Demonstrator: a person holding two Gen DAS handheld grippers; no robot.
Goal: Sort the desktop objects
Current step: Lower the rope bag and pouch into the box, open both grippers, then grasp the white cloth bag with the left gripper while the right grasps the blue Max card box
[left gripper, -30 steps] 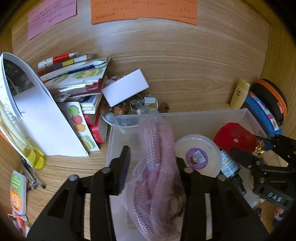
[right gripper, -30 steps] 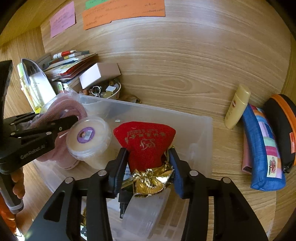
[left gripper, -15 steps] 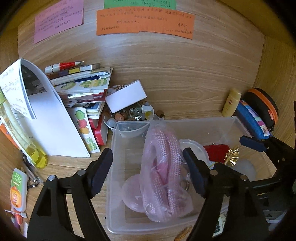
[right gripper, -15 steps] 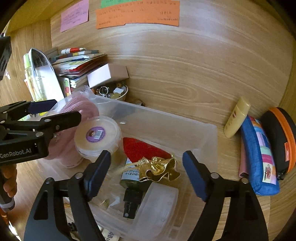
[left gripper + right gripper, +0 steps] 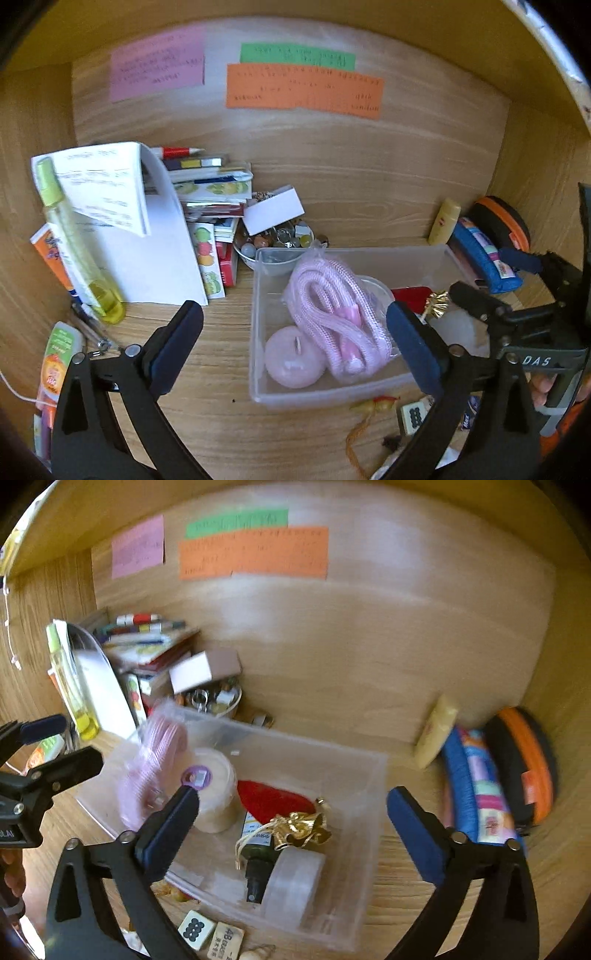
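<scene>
A clear plastic bin (image 5: 258, 391) (image 5: 373, 775) stands on the wooden desk. In it lie a bagged pink rope (image 5: 332, 306) (image 5: 147, 771), a pink round candle (image 5: 293, 358), a round white tub (image 5: 214, 790), a red pouch with gold trim (image 5: 273, 801) (image 5: 412, 295), a dark bottle (image 5: 258, 860) and a clear tape roll (image 5: 295, 882). My left gripper (image 5: 295, 343) is open and empty above the bin's left part. My right gripper (image 5: 291, 823) is open and empty above the bin's middle; it also shows in the left wrist view (image 5: 491, 280).
Books, papers and pens (image 5: 207, 192) are stacked at the back left beside a bowl of trinkets (image 5: 273, 240) and a yellow spray bottle (image 5: 77, 254). A yellow tube (image 5: 434, 734), blue pouch (image 5: 476, 786) and orange-black case (image 5: 524, 760) lie right. Mahjong tiles (image 5: 195, 928) lie in front.
Both grippers opened, let go of the pink rope bag and the red pouch into the bin, then pulled back and up.
</scene>
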